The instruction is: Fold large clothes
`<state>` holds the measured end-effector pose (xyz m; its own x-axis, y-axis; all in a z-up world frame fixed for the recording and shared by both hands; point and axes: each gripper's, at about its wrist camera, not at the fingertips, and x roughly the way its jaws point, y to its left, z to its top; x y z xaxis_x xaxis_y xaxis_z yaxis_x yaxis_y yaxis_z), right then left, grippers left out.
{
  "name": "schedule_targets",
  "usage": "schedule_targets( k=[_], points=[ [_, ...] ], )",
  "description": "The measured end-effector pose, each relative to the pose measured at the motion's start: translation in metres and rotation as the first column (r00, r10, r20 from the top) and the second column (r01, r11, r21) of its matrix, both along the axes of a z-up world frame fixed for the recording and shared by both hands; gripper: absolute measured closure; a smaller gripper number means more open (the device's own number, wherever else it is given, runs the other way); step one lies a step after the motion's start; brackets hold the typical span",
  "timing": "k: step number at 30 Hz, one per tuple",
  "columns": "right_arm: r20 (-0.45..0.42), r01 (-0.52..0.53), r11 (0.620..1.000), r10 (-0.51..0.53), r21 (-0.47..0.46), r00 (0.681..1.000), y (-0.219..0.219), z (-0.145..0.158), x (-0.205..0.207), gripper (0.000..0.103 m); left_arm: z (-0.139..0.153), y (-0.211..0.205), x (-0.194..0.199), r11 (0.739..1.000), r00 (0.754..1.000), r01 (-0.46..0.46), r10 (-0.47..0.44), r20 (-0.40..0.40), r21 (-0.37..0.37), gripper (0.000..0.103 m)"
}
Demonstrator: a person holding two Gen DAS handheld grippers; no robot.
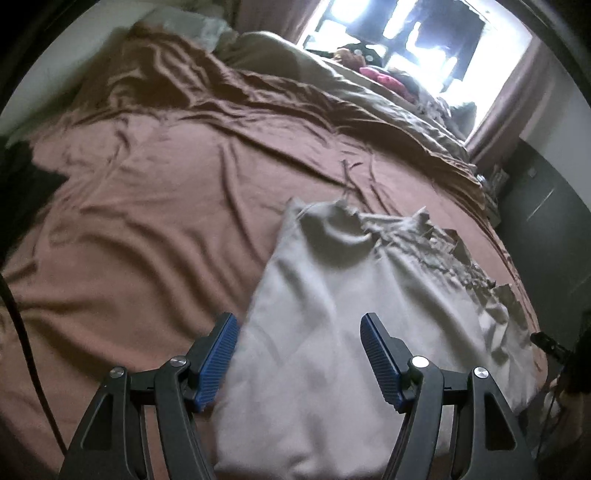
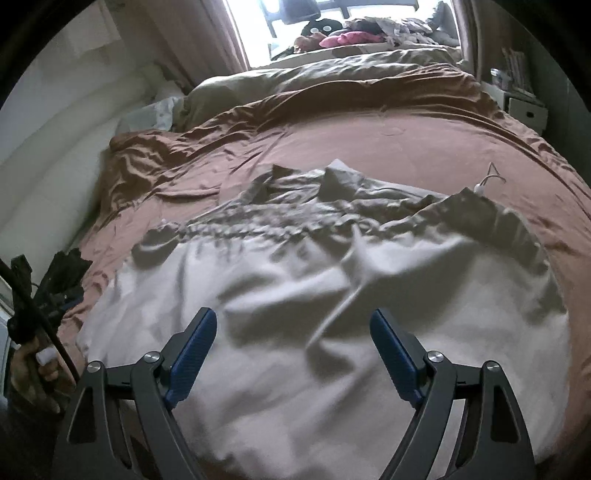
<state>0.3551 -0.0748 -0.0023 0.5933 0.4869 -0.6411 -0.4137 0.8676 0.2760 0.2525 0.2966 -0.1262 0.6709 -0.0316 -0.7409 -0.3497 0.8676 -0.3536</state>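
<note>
A large pale grey garment (image 1: 332, 314) lies spread on a brown bedsheet (image 1: 147, 203), its far end bunched in gathers. My left gripper (image 1: 299, 323) hovers open above its near left part, blue pads apart with nothing between them. In the right wrist view the same garment (image 2: 314, 295) fills the near half of the bed, with a white drawstring (image 2: 487, 184) at its far right corner. My right gripper (image 2: 293, 319) stands open over the cloth's near edge, holding nothing.
A rumpled beige duvet (image 2: 314, 77) and pillows lie at the far end of the bed below a bright window (image 2: 258, 29), with a pile of clothes (image 2: 351, 37) on the sill. A person's hand (image 2: 40, 365) holds the other gripper at left. Dark furniture (image 1: 535, 221) stands on the right.
</note>
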Motion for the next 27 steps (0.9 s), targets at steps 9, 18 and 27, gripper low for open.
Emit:
schedule_targets(
  k=[9,18,27],
  points=[
    [-0.027,-0.022,1.000,0.022,0.019,0.999,0.028,-0.014,-0.044,0.042,-0.020,0.010,-0.046,0.996,1.000,-0.003,0.002,-0.010,-0.089,0.033],
    [-0.053,-0.018,1.000,0.017,-0.008,0.998,0.052,-0.029,-0.071,0.072,-0.048,0.020,-0.068,0.976,1.000,-0.009,0.004,-0.024,-0.220,0.035],
    [-0.084,-0.027,0.993,0.018,-0.111,0.996,0.078,-0.053,-0.066,0.087,-0.070,0.021,-0.059,0.947,0.999,0.000,-0.011,-0.032,-0.322,0.053]
  ],
)
